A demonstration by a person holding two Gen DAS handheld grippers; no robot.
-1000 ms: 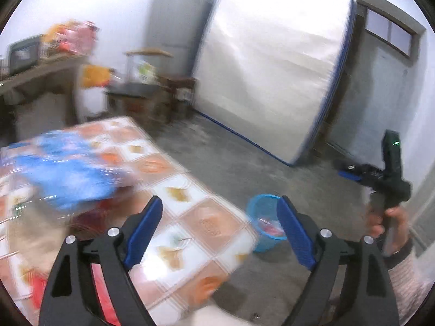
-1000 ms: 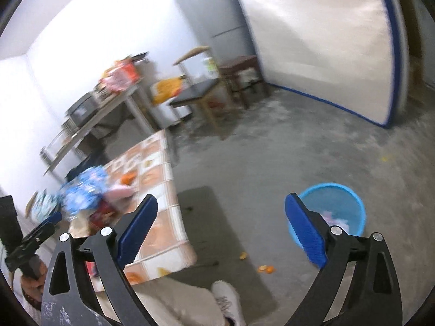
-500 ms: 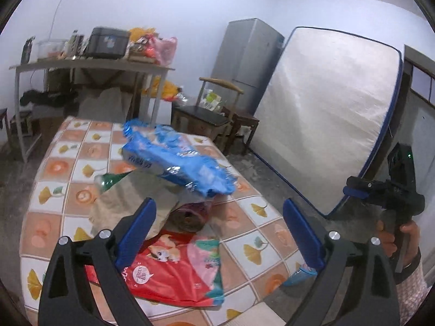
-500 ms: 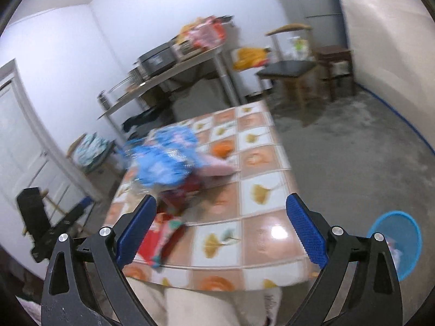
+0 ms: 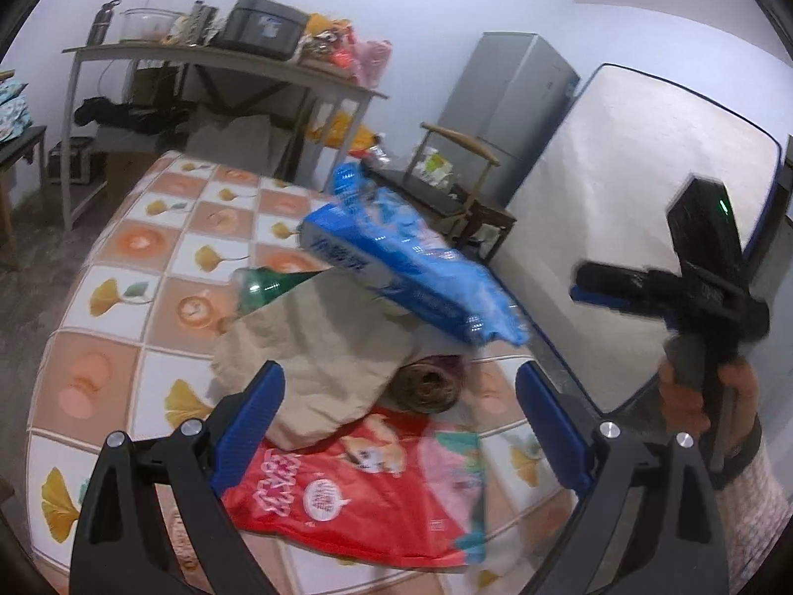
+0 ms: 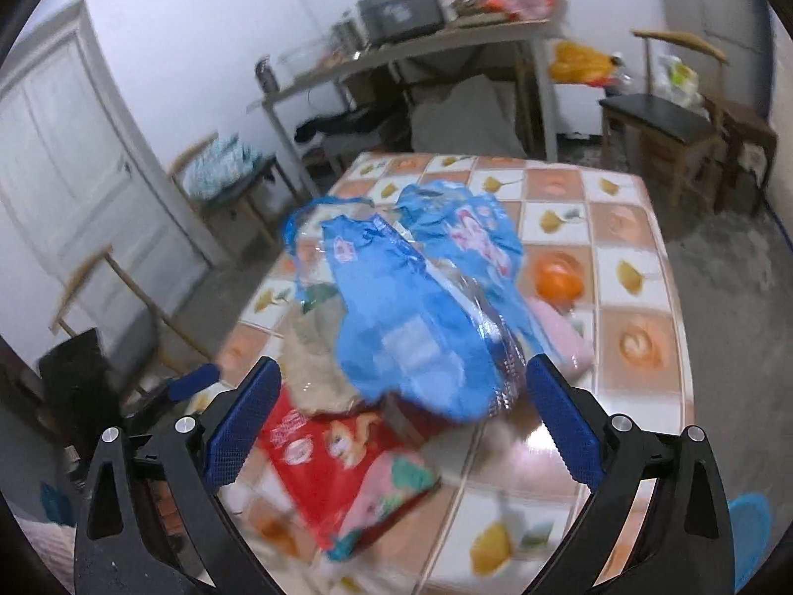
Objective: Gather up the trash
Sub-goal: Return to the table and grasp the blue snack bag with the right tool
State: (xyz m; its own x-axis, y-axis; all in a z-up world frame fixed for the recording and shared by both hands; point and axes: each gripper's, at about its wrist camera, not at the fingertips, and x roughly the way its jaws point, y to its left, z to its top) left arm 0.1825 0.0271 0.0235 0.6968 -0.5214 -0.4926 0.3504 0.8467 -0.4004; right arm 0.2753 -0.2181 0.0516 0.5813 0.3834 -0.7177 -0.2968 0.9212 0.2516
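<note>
Trash sits heaped mid-table, prob dumped there for sorting: landmark = the tan paper bag. Blue plastic pkg lies across its top, green bottle pokes out at its far left, brown roll tucked against its right side, red snack wrapper flat under its near edge. Left gripper has just been opening, jaws wide, nothing between them, aimed at the bag's near edge, likely lining up a pick. Right gripper also wide & empty, hanging over the pile. Blue bin on floor, well right of bag, prob the drop spot
</note>
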